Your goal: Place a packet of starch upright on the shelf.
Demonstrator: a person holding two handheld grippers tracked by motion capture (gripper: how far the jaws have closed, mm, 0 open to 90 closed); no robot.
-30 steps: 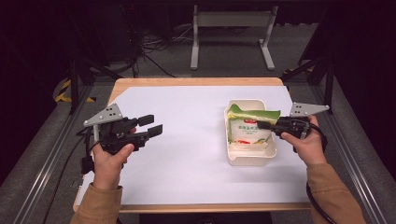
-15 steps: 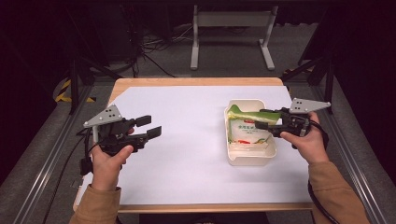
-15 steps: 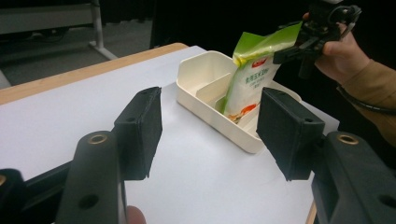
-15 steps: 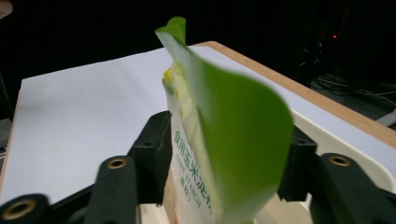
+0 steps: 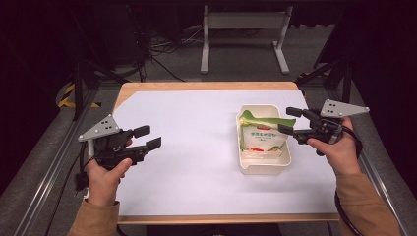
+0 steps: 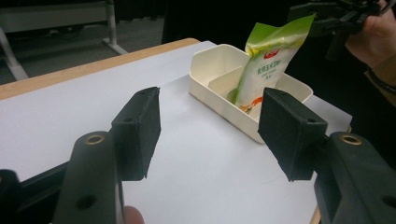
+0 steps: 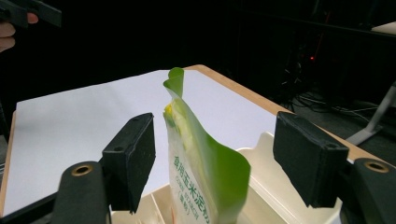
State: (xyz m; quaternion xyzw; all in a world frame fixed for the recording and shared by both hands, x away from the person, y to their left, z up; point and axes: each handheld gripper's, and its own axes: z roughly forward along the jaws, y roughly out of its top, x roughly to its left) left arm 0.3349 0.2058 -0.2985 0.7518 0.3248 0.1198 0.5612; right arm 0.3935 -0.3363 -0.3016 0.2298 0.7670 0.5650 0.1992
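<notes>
The wooden-edged table with its white sheet cover [image 5: 196, 147] takes up the middle of the high view, running from the lower left to the right of the frame. Right of centre on it sits the cream plastic divided container [image 5: 244, 164], a partition showing inside it in the left gripper view [image 6: 223, 84]. Standing in that container is the green-and-white printed food pouch [image 5: 260, 135], its green top edge leaning toward the right side of the frame; in the left gripper view it rises upright out of the far compartment [image 6: 266, 70], and in the right gripper view its curled green top [image 7: 196, 144] stands between the two black pads, touching neither.

The right gripper [image 5: 287, 122] hangs at the pouch's upper right corner in the high view, jaws just spread apart, released, the pouch top between them but not pinched. Over at the left of the frame, the left gripper [image 5: 147, 137] is held above the white sheet, well apart from the container, its jaws parted with nothing between them, having eased a little wider too.
</notes>
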